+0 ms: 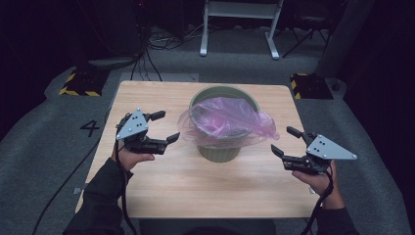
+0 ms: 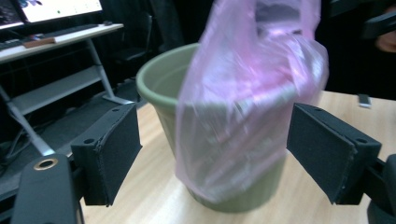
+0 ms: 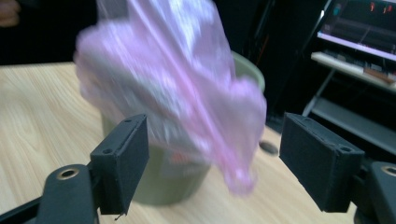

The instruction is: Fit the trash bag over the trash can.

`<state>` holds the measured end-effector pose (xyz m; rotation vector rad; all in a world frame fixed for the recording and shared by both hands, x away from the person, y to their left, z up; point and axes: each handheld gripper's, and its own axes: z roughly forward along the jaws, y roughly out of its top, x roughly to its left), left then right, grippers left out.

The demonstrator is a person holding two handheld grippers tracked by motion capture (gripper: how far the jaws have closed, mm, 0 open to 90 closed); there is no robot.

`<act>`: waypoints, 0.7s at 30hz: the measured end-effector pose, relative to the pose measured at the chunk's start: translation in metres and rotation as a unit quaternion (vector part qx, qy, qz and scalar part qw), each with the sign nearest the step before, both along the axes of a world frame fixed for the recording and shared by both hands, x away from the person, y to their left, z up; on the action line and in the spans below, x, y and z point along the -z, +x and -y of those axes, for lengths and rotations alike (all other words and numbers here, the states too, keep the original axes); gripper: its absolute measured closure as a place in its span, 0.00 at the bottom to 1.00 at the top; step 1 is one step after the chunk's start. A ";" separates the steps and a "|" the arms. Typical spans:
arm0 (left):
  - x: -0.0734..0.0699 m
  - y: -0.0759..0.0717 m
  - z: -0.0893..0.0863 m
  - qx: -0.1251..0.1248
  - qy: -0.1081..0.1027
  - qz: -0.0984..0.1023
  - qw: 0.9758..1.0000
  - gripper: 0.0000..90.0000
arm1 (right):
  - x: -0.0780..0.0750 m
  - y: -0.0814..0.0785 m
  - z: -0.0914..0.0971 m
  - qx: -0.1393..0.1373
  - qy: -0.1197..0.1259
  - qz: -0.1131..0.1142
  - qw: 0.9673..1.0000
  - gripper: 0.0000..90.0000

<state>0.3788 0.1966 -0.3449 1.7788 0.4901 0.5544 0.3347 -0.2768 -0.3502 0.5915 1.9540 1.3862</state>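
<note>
On the pale wooden table (image 1: 161,181), a thin, seemingly crinkly pink bag (image 1: 227,120) lines the round green pot (image 1: 219,152), both grippers' jaws apart.

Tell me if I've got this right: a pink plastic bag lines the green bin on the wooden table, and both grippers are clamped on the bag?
Not quite. The pink plastic bag does line the green bin, but the left gripper and right gripper stand open, apart from it, as the high view shows.

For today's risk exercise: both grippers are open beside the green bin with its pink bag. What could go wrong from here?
1. The pink bag hangs loose and uneven over the green bin rim, so it may slide inside.
2. With the left gripper and right gripper both open and clear, nothing steadies the bin; a snagged bag could tip it.
</note>
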 end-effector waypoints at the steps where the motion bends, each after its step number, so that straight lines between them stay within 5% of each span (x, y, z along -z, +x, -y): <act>1: -0.003 0.006 0.003 -0.004 -0.001 -0.002 1.000 0.20 | -0.006 0.000 -0.003 -0.001 -0.001 0.002 1.000 0.30; 5: -0.008 0.025 0.016 -0.016 0.016 0.001 1.000 0.27 | -0.023 0.013 -0.022 -0.004 -0.049 0.015 0.999 0.40; 10: -0.007 0.050 0.029 -0.023 0.028 -0.007 0.999 0.50 | -0.020 0.039 -0.040 -0.016 -0.098 -0.010 0.995 0.51; 14: -0.007 0.061 0.033 -0.027 0.025 -0.010 0.999 0.66 | -0.020 0.047 -0.051 -0.018 -0.126 0.000 0.992 0.64; 17: -0.006 0.069 0.036 -0.027 0.034 -0.013 0.999 0.83 | -0.020 0.051 -0.052 -0.009 -0.127 -0.002 0.992 0.88; 21: -0.004 0.083 0.041 -0.032 0.044 -0.025 0.998 1.00 | -0.023 0.067 -0.041 0.004 -0.075 -0.023 0.997 0.99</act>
